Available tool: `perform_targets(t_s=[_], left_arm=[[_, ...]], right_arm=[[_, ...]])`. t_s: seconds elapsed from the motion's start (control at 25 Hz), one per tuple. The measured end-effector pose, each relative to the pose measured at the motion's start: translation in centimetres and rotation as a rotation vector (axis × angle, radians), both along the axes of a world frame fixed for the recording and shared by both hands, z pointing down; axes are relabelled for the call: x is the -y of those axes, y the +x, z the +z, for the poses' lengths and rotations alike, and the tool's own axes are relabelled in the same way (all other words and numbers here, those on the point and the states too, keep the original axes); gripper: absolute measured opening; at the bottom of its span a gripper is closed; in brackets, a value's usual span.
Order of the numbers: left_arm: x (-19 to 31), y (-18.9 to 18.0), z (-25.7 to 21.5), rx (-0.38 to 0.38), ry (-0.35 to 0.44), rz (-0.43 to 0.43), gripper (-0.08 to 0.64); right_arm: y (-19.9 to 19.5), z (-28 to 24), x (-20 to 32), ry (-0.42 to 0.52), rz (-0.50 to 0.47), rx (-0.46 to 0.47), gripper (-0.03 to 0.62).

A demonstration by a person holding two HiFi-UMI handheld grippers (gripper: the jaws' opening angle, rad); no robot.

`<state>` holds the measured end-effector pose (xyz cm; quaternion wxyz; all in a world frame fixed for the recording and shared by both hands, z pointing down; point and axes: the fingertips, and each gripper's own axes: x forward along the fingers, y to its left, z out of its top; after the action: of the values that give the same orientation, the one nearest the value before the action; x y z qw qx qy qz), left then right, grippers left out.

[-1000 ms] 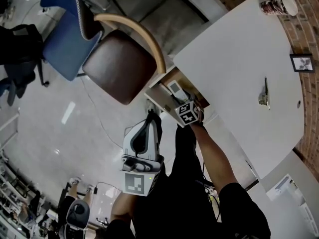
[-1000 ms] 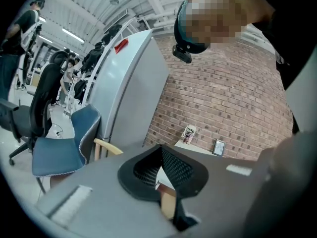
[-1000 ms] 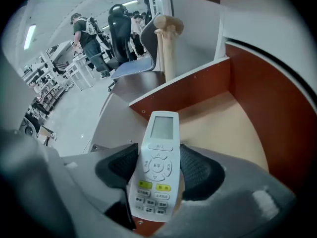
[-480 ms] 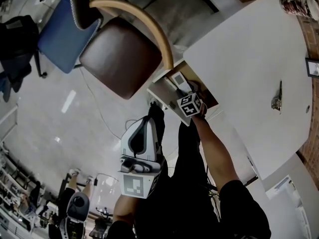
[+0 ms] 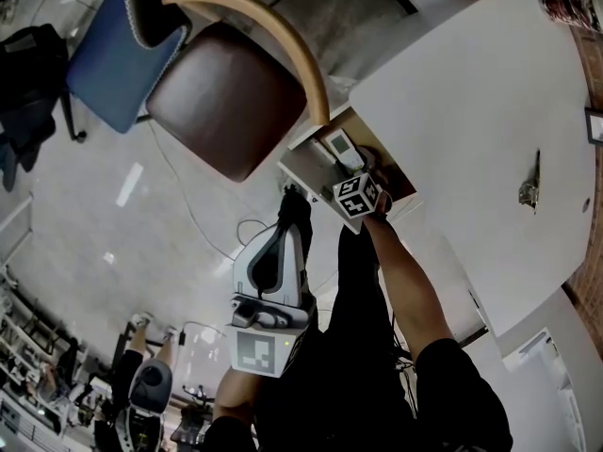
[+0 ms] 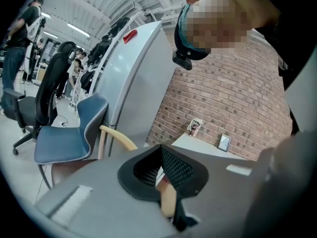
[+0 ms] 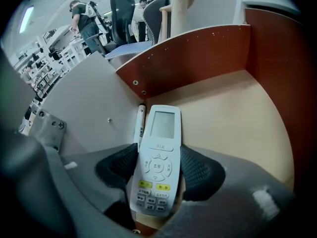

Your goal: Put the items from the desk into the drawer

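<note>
The desk drawer point(image 5: 311, 163) stands pulled out, its tan floor point(image 7: 228, 113) and red-brown walls showing in the right gripper view. My right gripper point(image 7: 158, 168) is shut on a white remote control point(image 7: 157, 157), holding it low inside the drawer with the screen end pointing forward. In the head view the remote point(image 5: 337, 144) pokes out past the right gripper point(image 5: 347, 169). A white pen point(image 7: 139, 124) lies along the drawer's left wall. A small metal clip point(image 5: 529, 188) rests on the white desk point(image 5: 462, 102). My left gripper point(image 5: 294, 217) hangs shut and empty away from the desk, with its pads point(image 6: 173, 167) together.
A brown chair with a wooden arm point(image 5: 221, 97) stands close to the drawer's front. A blue chair point(image 5: 104, 55) is behind it. A patterned mug point(image 5: 568, 8) and a small picture frame point(image 5: 594, 125) sit near the desk's far edge by the brick wall.
The right gripper has carried the remote slightly deeper into the drawer. The left gripper has stayed where it was, and the head view has shifted a little.
</note>
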<state>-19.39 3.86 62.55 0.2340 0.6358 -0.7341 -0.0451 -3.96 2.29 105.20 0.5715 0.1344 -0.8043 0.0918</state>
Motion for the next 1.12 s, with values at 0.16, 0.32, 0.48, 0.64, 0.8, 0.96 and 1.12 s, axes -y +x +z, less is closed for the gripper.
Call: perform_targets(t_s=[0.16,0.32,0.48,0.64,0.8,0.96,1.12], left_arm=[[-0.1,0.2,-0.2,0.002,0.009,0.005,0.020],[-0.1,0.2,-0.4,0.006,0.021,0.005,0.020],[-0.3,0.0,-0.7,-0.004,0.020,-0.008,0.020],[-0.2,-0.2,-1.7,0.001,0.039,-0.011,0.020],[-0.1,-0.4,-3.9,0.015,0.076,-0.012,0.020],[0.4,-0.2,-6.7,0.031,0.095,0.019,0.020],[1.0,0.1,-10.0,0.041,0.156,0.031,0.020]], right_arm=[[0.1,0.1,-0.1,0.010,-0.006,-0.011,0.272],[-0.1,0.1,-0.2,0.001,-0.005,-0.009,0.287],[-0.1,-0.1,-0.3,-0.005,-0.004,-0.012,0.287],[-0.6,-1.6,-0.2,-0.011,0.014,-0.001,0.260],[-1.1,-5.0,0.2,0.010,0.049,0.038,0.177],[-1.8,-10.1,1.1,0.038,0.126,0.107,0.111],[-2.0,-15.1,2.0,0.048,0.210,0.173,0.045]])
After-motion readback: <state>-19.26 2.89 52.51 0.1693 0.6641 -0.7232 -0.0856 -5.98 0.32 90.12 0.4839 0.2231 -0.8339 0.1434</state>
